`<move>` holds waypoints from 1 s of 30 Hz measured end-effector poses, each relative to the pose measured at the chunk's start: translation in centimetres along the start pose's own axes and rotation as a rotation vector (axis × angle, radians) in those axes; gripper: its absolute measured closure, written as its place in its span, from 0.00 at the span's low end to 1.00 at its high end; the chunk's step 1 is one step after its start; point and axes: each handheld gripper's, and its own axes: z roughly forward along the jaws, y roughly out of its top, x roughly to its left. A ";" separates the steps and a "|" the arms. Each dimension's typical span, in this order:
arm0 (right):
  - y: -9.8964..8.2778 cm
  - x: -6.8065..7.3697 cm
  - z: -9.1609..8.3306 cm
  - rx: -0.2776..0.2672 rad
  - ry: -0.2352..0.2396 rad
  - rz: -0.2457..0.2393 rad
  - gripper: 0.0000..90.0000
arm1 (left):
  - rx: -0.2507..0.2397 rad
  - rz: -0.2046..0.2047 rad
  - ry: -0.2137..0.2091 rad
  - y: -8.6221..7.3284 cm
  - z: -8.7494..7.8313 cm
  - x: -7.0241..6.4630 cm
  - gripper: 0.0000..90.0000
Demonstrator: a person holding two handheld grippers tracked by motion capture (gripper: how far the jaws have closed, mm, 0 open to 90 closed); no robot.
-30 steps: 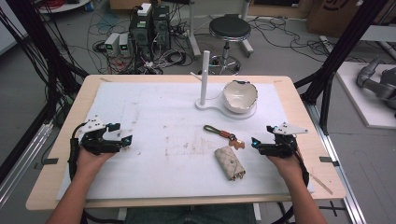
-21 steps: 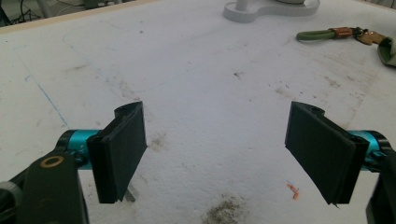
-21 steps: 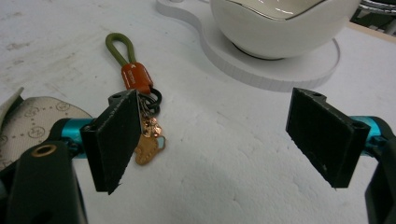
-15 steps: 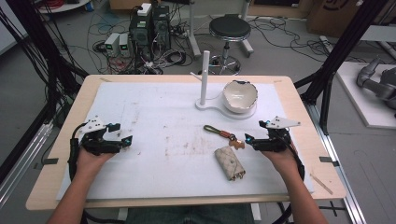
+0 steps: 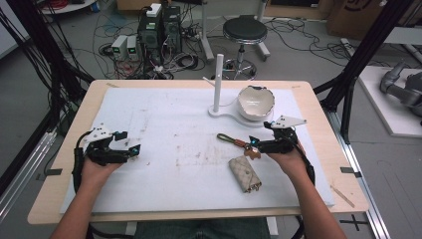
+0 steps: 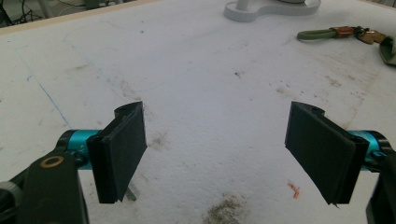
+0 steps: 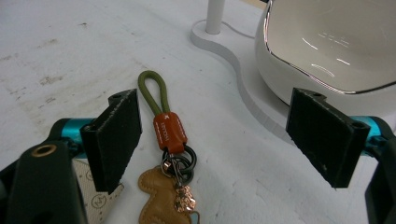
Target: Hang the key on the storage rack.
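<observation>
Right gripper (image 5: 252, 143) poised over a keyring (image 7: 170, 154) on the white mat (image 5: 169, 129); left gripper (image 5: 133, 150) idle at the far side of the mat. Taking the stand (image 5: 218, 79) with its upright post as landmark, the keyring lies in front of the stand's base, its olive loop (image 7: 152, 91) pointing toward the base and its orange tab (image 7: 169, 131), metal rings and tan leather charm (image 7: 159, 196) trailing toward the person. In the right gripper view the jaws stand wide, one on each side of the keyring, touching nothing; the keyring sits nearer the jaw at the left of that view. A white bowl (image 5: 256, 102) rests on the stand's base, to the right of the post. A quilted pouch (image 5: 245, 174) lies farther in front of the stand, just beyond the charm; whether it is joined to the ring cannot be told. The left gripper's jaws are likewise wide, with bare mat between them, well apart from the stand. Judged progress: early. The approach to the keyring looks complete, but no grasp is made and the keyring rests flat on the mat. Left to do, by this reading: close on the tab or loop, lift, and carry it, plausibly to the post or bowl.
</observation>
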 end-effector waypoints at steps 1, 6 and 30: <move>0.1 0.1 0.1 0.000 0.002 0.002 0.21 | 0.001 0.001 0.000 0.0 0.0 0.0 0.23; 0.6 0.1 0.6 0.005 0.011 -0.004 0.21 | 0.004 0.002 -0.001 0.0 0.0 0.0 0.23; 0.2 1.0 5.8 0.194 0.097 -0.034 0.21 | 0.012 0.008 0.000 0.0 0.1 -0.1 0.23</move>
